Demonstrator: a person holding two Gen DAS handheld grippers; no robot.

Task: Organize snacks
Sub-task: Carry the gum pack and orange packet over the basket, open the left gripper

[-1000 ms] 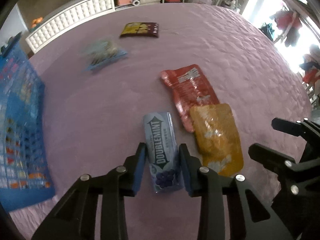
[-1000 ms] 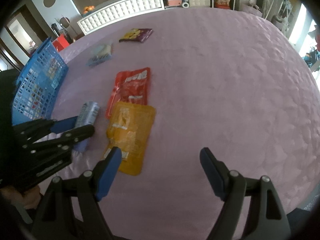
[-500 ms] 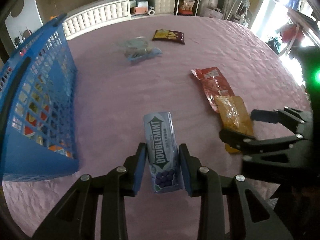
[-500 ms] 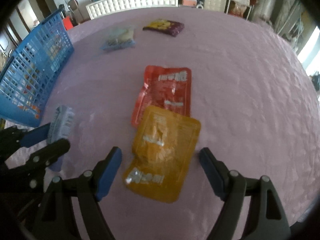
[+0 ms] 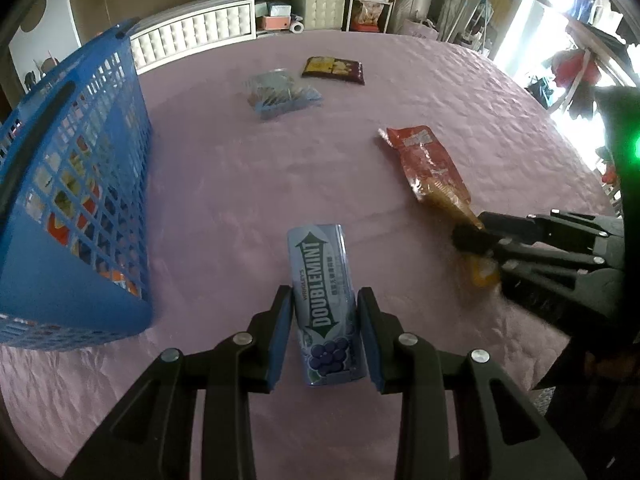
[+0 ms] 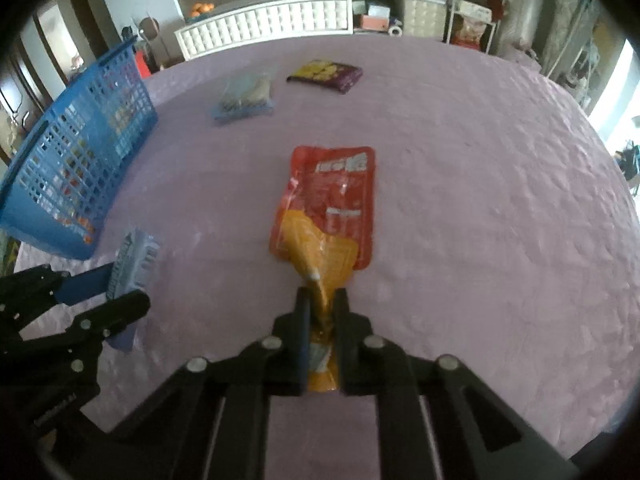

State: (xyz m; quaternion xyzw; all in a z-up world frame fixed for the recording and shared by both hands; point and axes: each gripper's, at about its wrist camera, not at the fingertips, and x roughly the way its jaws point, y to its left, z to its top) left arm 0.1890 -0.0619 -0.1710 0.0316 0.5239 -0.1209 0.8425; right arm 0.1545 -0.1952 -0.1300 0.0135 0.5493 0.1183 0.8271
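My left gripper (image 5: 325, 304) is shut on a blue Doublemint gum pack (image 5: 326, 304) and holds it above the purple table; the pack also shows in the right wrist view (image 6: 134, 260). My right gripper (image 6: 322, 300) is shut on the near end of an orange snack pouch (image 6: 324, 256), which is crumpled and lifted. A red pouch (image 6: 336, 192) lies flat just beyond it. A blue mesh basket (image 5: 72, 184) holding several snacks stands at the left.
A clear-and-blue snack bag (image 5: 280, 94) and a dark purple-yellow packet (image 5: 334, 69) lie at the far side of the round table (image 6: 480, 160). White cabinets and shelves stand behind the table. The table edge curves off at the right.
My right gripper has closed on the orange pouch and bunched it up. My left gripper has carried the gum pack left, closer to the basket.
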